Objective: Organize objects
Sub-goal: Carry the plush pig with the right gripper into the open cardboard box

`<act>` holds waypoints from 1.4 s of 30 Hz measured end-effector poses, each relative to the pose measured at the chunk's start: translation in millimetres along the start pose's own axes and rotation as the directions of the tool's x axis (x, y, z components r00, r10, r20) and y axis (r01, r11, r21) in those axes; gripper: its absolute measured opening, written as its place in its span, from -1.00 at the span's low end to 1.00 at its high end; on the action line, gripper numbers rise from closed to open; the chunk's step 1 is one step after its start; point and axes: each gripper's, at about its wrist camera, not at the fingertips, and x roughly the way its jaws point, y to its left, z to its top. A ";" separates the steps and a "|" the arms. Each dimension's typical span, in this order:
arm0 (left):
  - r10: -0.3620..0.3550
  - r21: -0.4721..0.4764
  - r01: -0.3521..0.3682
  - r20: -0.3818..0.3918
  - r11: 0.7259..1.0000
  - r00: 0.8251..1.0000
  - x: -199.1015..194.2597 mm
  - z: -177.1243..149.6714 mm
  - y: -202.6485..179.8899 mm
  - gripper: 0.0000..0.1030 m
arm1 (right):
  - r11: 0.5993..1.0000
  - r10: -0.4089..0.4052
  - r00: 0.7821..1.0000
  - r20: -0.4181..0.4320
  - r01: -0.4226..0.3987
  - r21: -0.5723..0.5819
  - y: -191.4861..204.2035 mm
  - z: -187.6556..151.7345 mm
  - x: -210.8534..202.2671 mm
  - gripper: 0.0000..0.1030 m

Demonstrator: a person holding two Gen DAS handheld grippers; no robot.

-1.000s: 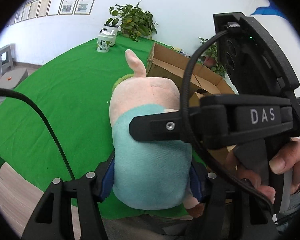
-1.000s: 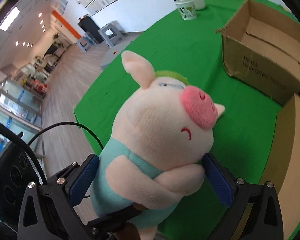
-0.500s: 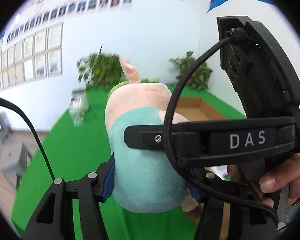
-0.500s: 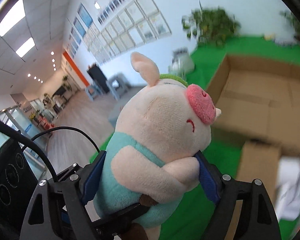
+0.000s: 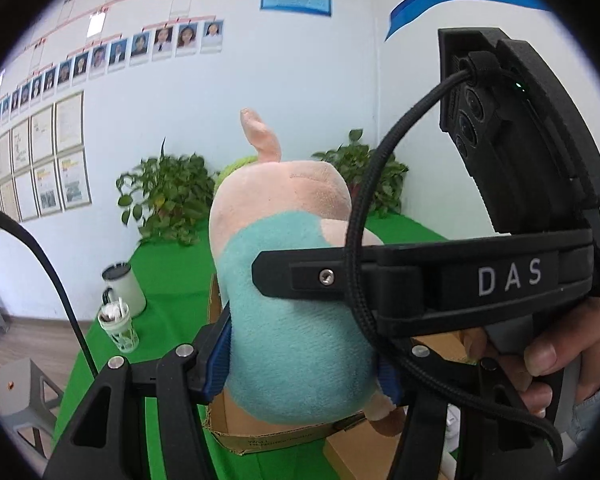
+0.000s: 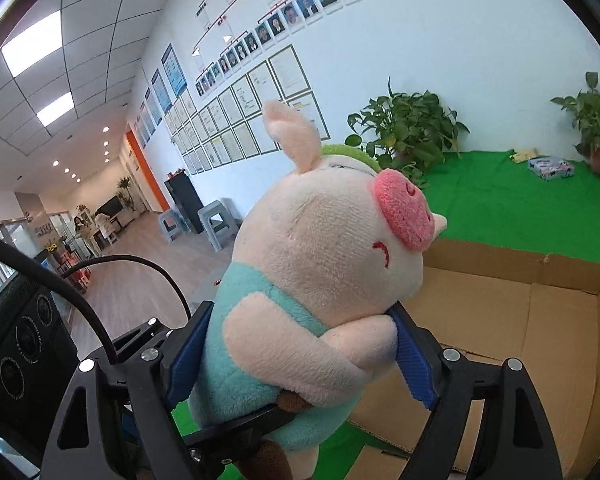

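Fuzzy plush pig upright, snout rightward, clamped by both the left gripper and the right gripper above a cardboard box.

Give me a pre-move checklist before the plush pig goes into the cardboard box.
1. Left gripper clamped on the pink plush pig in a teal shirt: ok, both blue pads press its body.
2. Right gripper clamped on the pig: ok, pads at its back and arm.
3. Pig clear of the green table cover: ok, held in the air.
4. Open brown cardboard box below and ahead: ok.
5. Box floor free: ok where visible; near part hidden by the pig.
6. White mug out of the path: ok, off to the side.
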 end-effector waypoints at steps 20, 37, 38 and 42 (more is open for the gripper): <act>0.033 -0.135 -0.105 -0.453 0.985 0.891 126.1 -103.3 48.1 0.14 | 0.954 0.134 0.936 -0.324 -0.034 0.299 -222.3 -103.6 348.7 0.56; 0.052 -0.134 -0.116 -0.409 0.984 0.911 91.3 -115.7 47.8 0.04 | 0.957 0.112 0.921 -0.372 0.001 0.291 -212.9 -130.9 377.1 0.56; 0.050 -0.138 -0.117 -0.411 0.984 0.910 92.0 -115.1 48.8 0.01 | 0.954 0.116 0.921 -0.373 0.000 0.299 -212.7 -132.3 376.9 0.57; 0.052 -0.142 -0.121 -0.415 0.982 0.908 91.5 -114.6 47.8 -0.01 | 0.940 0.125 0.921 -0.369 0.010 0.342 -204.9 -131.8 373.5 0.73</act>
